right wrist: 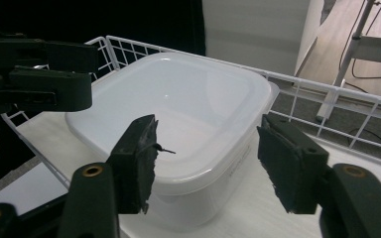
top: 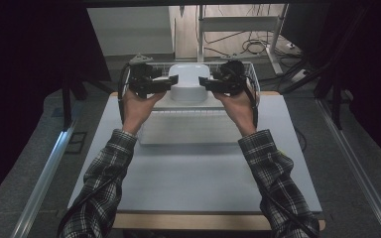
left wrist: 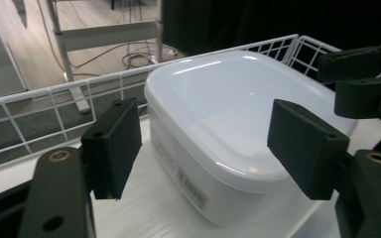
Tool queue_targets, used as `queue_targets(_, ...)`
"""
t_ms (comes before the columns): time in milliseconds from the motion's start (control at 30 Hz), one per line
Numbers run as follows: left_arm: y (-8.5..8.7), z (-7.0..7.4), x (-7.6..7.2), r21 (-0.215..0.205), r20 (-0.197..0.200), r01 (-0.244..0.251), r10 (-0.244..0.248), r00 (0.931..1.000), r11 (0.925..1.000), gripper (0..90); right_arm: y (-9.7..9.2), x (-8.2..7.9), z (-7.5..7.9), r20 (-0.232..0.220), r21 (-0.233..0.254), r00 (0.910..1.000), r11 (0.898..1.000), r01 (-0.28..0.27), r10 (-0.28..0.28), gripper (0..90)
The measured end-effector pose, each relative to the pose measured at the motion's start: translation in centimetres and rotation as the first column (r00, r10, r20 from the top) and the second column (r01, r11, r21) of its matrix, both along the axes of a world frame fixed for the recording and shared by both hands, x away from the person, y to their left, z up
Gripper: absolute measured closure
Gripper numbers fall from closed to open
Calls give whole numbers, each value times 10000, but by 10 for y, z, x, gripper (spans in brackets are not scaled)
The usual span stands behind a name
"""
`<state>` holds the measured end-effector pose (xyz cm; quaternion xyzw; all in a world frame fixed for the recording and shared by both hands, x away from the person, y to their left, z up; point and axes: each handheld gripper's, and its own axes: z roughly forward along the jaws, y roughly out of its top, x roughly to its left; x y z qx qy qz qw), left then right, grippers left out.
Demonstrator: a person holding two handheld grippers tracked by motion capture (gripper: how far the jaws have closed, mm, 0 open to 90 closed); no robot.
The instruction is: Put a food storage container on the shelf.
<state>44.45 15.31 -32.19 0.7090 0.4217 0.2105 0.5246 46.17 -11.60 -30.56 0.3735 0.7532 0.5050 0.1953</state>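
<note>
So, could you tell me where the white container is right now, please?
The white container sits in the wire basket at the table's far middle in the high view, directly between the left gripper and right gripper, both open beside it.

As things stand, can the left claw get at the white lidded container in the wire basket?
Probably yes. The left claw is open and faces the near corner of the white container, with nothing between them. The wire basket rim runs behind the container, not across the approach. The right claw waits at the opposite side.

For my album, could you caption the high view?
Two open hand-held grippers, left and right, flank a white tub in a wire basket.
</note>
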Motion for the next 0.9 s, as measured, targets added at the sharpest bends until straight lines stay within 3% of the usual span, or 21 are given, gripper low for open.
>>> queue_targets(233,2,-1,-13,-52,-56,630,-631,9980,9980,186,-6,-13,-1,15,325,9983,9977,-589,588,271)
queue_targets(333,3,-4,-21,-5,-25,945,-945,9955,9955,157,-8,-19,-4,11,221,9966,9964,-823,823,229)
queue_targets(567,4,-13,-43,79,-119,1740,-1739,9847,9847,79,-16,-33,-13,24,146,9918,9917,-1276,1276,153)
queue_targets(700,2,-16,-52,259,-33,1853,-1853,9827,9823,48,-19,-40,-16,23,122,9901,9900,-1403,1402,133)
queue_targets(900,-1,-25,-73,847,103,1820,-1835,9830,9796,23,-26,-57,-25,94,-52,9860,9860,-1664,1665,91)
